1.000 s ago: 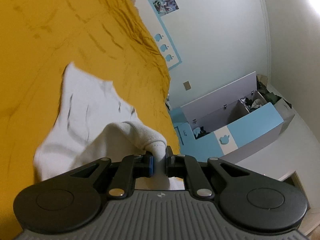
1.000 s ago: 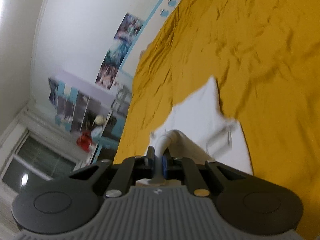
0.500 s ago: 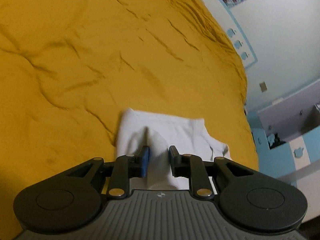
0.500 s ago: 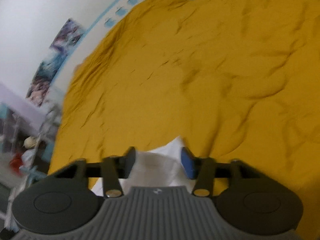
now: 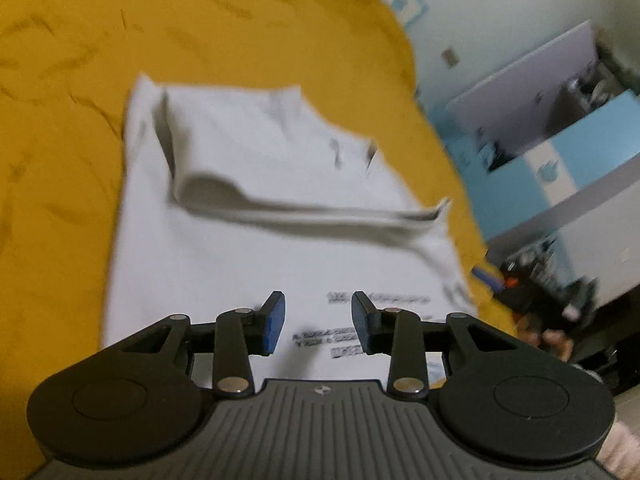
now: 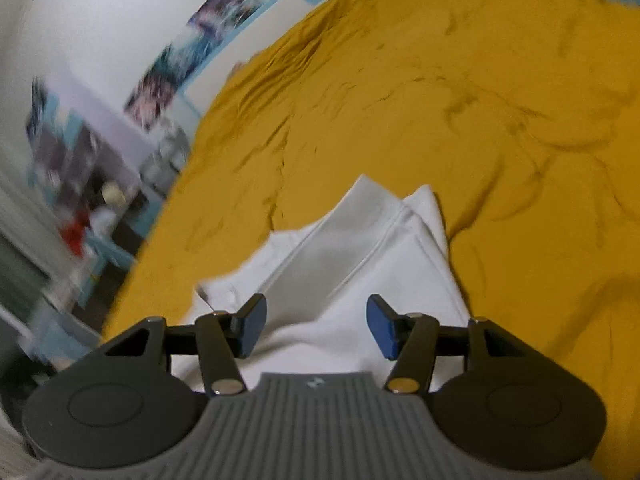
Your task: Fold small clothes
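A small white garment (image 5: 256, 248) lies on the mustard-yellow bedspread (image 5: 60, 120), with a folded flap across its middle and dark printed text near its close edge. My left gripper (image 5: 318, 328) is open and empty, just above the printed end. In the right wrist view the same white garment (image 6: 360, 264) shows folded layers with seams. My right gripper (image 6: 316, 330) is open and empty over its near part. The other gripper (image 5: 532, 292) shows blurred at the right edge of the left wrist view.
The yellow bedspread (image 6: 480, 100) is wrinkled and fills most of both views. A blue and white storage chest (image 5: 560, 136) with its lid up stands by the wall beyond the bed. Posters (image 6: 192, 52) hang on the white wall. Cluttered shelves (image 6: 80, 200) stand at the left.
Both grippers were shut on the white garment a second ago, holding it up. They laid it down, opened and have drawn back, so more of the folded garment now shows.
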### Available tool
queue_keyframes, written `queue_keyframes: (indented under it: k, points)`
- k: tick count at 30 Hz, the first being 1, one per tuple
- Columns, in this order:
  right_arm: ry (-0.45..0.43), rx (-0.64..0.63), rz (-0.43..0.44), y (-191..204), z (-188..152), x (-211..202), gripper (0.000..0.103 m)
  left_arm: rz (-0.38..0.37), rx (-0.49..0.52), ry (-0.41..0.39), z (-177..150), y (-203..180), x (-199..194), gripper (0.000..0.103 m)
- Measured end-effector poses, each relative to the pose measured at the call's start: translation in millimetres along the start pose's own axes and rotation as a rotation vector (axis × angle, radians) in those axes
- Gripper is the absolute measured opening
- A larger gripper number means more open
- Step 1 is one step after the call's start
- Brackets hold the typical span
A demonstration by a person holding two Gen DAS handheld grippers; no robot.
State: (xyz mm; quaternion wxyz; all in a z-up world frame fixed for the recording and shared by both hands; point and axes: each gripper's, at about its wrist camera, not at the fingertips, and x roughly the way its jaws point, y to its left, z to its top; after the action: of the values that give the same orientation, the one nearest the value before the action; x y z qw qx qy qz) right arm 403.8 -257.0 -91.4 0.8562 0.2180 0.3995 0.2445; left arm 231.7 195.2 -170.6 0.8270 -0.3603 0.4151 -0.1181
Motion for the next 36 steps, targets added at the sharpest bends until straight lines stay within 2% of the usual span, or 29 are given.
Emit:
queue_keyframes:
  k: [2, 5, 7, 8, 11, 13, 15, 18, 22, 24, 29, 30, 36]
  points:
    - [0.028, -0.047, -0.004, 9.2, -2.0, 12.7, 0.053, 0.019, -0.020, 0.001, 1.9, 3.9, 17.4, 0.041]
    - [0.088, -0.135, -0.023, 26.9, -5.1, 43.3, 0.052, 0.009, -0.062, -0.030, 12.7, 5.3, 36.9, 0.041]
    - [0.116, -0.178, -0.063, 29.9, -6.9, 66.7, 0.052, 0.021, -0.091, -0.075, 35.7, 13.3, 43.2, 0.041]
    - [0.114, -0.188, -0.089, 32.1, -7.0, 75.2, 0.052, 0.033, -0.103, -0.124, 48.0, 14.7, 43.3, 0.041]
    - [0.031, -0.145, -0.152, 30.6, 10.8, 96.1, 0.051, 0.022, -0.173, -0.278, 77.8, 17.3, 36.0, 0.041]
    - [-0.083, -0.051, -0.161, 23.2, 25.4, 94.0, 0.052, 0.010, -0.200, -0.376, 86.9, 15.2, 25.6, 0.041]
    - [-0.116, 0.015, -0.148, 16.8, 32.3, 89.4, 0.052, 0.006, -0.180, -0.423, 88.2, 10.2, 16.3, 0.041]
    - [-0.103, -0.005, -0.135, 14.2, 26.6, 76.0, 0.051, -0.013, -0.152, -0.392, 76.1, 5.6, 8.6, 0.042]
    - [-0.092, -0.069, -0.120, -0.5, 1.3, 23.8, 0.052, 0.027, -0.087, -0.324, 41.1, 16.1, -27.5, 0.042]
    - [-0.092, -0.080, -0.100, -15.1, -16.6, -11.1, 0.053, 0.057, -0.071, -0.303, 12.5, 19.1, -49.8, 0.044]
    - [-0.063, -0.135, -0.146, -52.2, -52.8, -76.8, 0.054, 0.142, -0.057, -0.291, -39.0, 37.2, -99.6, 0.046]
    - [-0.051, -0.124, -0.139, -59.4, -59.2, -84.9, 0.055, 0.152, -0.062, -0.290, -48.4, 39.8, -103.9, 0.050]
    - [-0.017, -0.104, -0.120, -70.0, -80.1, -86.5, 0.055, 0.216, -0.025, -0.269, -59.0, 37.8, -100.0, 0.051]
